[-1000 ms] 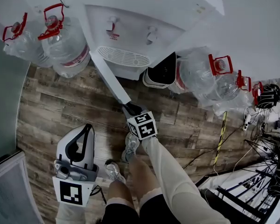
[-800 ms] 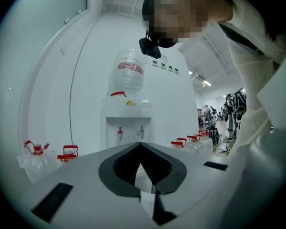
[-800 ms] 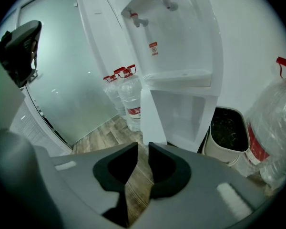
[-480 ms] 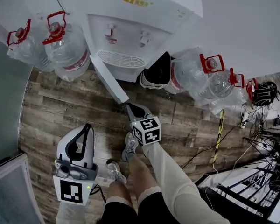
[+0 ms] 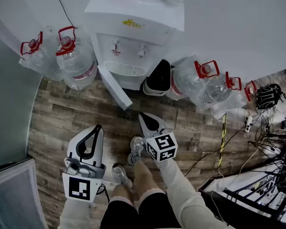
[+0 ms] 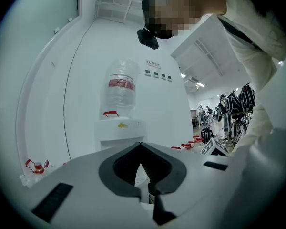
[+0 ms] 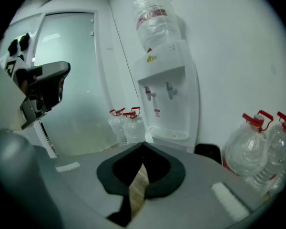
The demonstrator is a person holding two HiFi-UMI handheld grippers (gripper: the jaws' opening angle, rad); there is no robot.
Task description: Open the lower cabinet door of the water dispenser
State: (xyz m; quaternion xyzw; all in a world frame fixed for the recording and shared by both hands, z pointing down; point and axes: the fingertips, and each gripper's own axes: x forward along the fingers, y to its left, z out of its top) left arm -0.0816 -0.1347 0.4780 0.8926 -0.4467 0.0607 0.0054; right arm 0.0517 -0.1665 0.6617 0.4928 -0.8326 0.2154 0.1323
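Right gripper (image 5: 144, 117): clenched on nothing, drawn back and up from the lower cabinet door (image 5: 115, 87), at whose edge 1 second ago. Ahead of its tips, swung wide from the water dispenser (image 5: 133, 37); probably done. Left gripper (image 5: 96, 128): alongside, clenched, empty.

Water dispenser (image 5: 133, 37) is sitting against the wall (image 5: 229, 13), jugs (image 5: 76, 61) crowding both sides, bin (image 5: 158, 78) squeezing in just right of it.

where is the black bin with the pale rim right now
In the head view the black bin sits just right of the white water dispenser, between it and a clear plastic water jug with a red handle.
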